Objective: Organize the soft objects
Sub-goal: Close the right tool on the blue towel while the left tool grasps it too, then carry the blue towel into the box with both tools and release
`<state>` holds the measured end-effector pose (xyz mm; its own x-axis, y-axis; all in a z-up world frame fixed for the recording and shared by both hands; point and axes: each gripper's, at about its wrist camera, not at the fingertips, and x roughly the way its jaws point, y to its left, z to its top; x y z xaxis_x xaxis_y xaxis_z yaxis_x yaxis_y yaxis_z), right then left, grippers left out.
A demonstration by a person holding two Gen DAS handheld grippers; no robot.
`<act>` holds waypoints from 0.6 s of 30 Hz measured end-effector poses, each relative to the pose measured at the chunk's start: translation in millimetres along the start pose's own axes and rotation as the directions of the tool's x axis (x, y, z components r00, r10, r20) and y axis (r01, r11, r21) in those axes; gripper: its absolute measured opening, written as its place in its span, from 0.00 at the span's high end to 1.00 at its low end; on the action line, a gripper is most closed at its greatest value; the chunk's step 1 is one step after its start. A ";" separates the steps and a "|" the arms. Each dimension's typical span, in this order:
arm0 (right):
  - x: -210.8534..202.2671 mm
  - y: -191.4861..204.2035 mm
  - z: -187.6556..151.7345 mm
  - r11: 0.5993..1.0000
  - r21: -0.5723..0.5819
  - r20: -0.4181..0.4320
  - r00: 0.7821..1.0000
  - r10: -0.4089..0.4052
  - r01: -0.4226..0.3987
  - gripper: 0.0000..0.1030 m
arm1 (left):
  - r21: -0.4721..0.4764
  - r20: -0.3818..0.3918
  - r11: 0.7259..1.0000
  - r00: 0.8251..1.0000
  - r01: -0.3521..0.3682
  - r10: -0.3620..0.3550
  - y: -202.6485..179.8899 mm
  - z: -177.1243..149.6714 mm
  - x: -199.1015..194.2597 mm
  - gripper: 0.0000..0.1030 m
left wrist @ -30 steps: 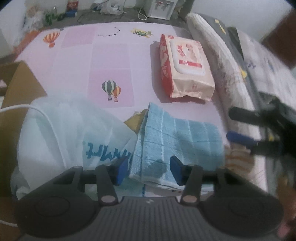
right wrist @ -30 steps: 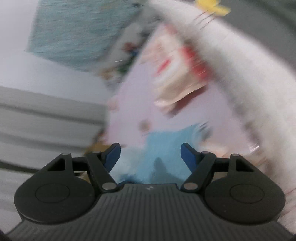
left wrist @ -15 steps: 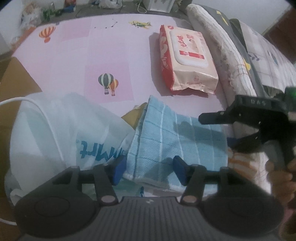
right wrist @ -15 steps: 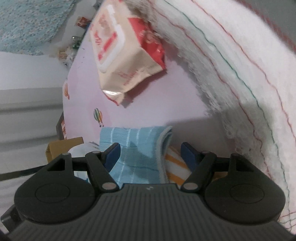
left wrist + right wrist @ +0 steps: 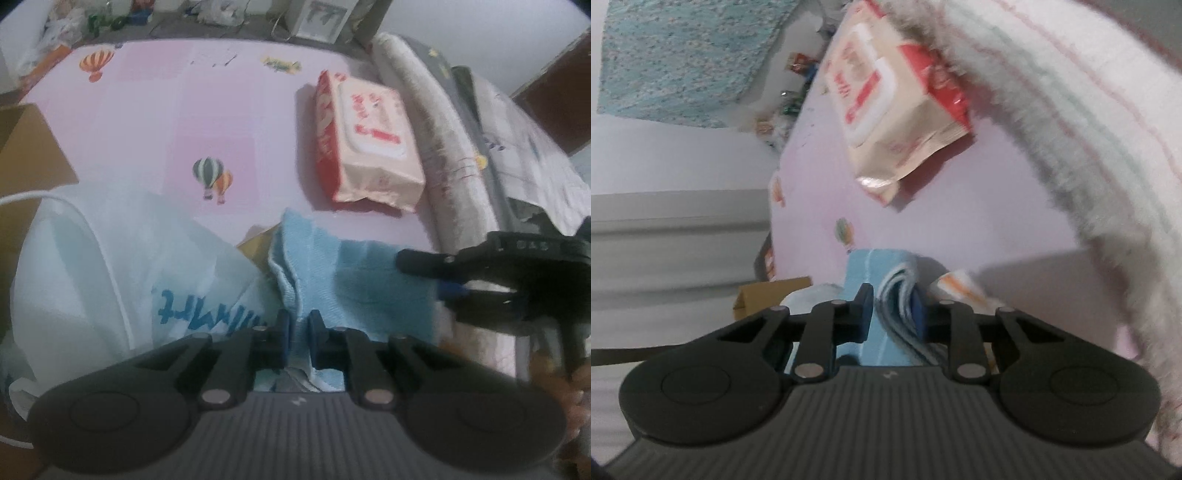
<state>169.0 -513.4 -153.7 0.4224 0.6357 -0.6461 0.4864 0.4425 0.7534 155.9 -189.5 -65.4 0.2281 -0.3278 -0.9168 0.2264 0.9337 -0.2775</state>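
Note:
A folded light blue towel (image 5: 343,273) lies on the pink mat (image 5: 155,122). My left gripper (image 5: 298,334) is shut on the towel's near left edge, and the cloth bunches up between its blue pads. My right gripper (image 5: 894,308) is shut on the same blue towel (image 5: 862,271) at its folded right end, with several layers pinched between the pads. From the left wrist camera, that right gripper (image 5: 448,278) reaches in from the right edge, held by a hand (image 5: 569,376). An orange-striped cloth (image 5: 960,286) lies just right of the towel.
A red and cream wipes pack (image 5: 365,144) rests on the mat beyond the towel. A white plastic bag (image 5: 122,266) with blue lettering sits at the left, over a cardboard box (image 5: 26,158). Rolled bedding (image 5: 443,122) runs along the mat's right side. Clutter lines the far wall.
Both grippers have closed: the left one onto the towel's near edge, which now bunches up, and the right one, after dropping a little, onto the folded right end.

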 end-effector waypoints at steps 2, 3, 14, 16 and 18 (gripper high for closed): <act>1.7 0.6 -4.9 0.999 0.022 -0.009 0.999 0.038 -0.038 0.79 | 0.018 0.012 1.000 1.000 0.011 -0.012 -5.4 -0.3 -3.4 0.89; 4.2 0.1 -7.3 0.998 0.038 -0.013 0.998 0.056 -0.056 0.79 | 0.030 0.014 1.000 1.000 0.007 -0.007 -8.1 -0.8 -4.0 0.89; 61.6 15.8 -27.6 0.979 0.141 -0.094 0.982 0.162 -0.148 0.80 | 0.019 -0.009 0.998 0.998 0.060 -0.060 3.1 -8.7 -6.6 0.76; 67.9 15.9 -29.2 0.979 0.150 -0.108 0.981 0.158 -0.141 0.80 | -0.010 -0.016 0.994 0.994 0.107 -0.107 12.3 -10.0 -9.2 0.61; 70.6 14.3 -28.4 0.975 0.172 -0.114 0.980 0.165 -0.144 0.80 | -0.025 -0.018 0.988 0.988 0.153 -0.154 17.3 -11.2 -12.5 0.47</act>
<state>184.1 -444.2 -185.1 0.4069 0.7679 -0.4948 0.5447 0.2309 0.8062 146.3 -167.6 -61.9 0.1739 -0.4649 -0.8681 0.2351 0.8757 -0.4218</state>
